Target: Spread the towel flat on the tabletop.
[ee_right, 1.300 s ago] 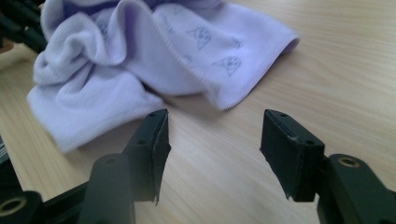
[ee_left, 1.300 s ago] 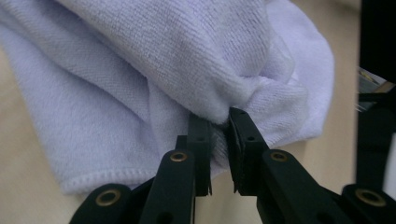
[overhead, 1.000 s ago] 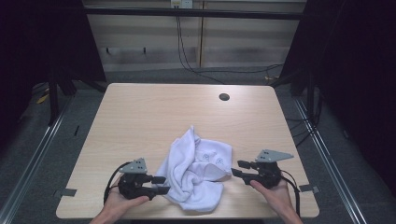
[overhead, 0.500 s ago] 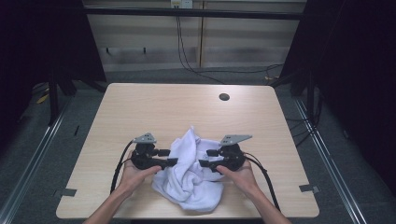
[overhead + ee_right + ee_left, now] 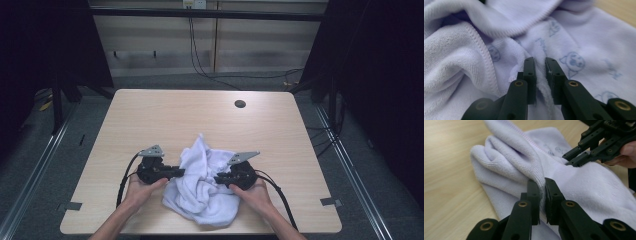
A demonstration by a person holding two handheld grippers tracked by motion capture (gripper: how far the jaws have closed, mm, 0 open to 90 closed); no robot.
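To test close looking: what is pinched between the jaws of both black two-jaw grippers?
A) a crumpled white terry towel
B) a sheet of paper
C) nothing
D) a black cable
A: the left gripper and the right gripper each clamp a fold of the crumpled white terry towel.

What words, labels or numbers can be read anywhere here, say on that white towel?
None can be read.
The towel has pale blue printed animal faces and faint script-like marks, too blurred to read.
The table carries no text.
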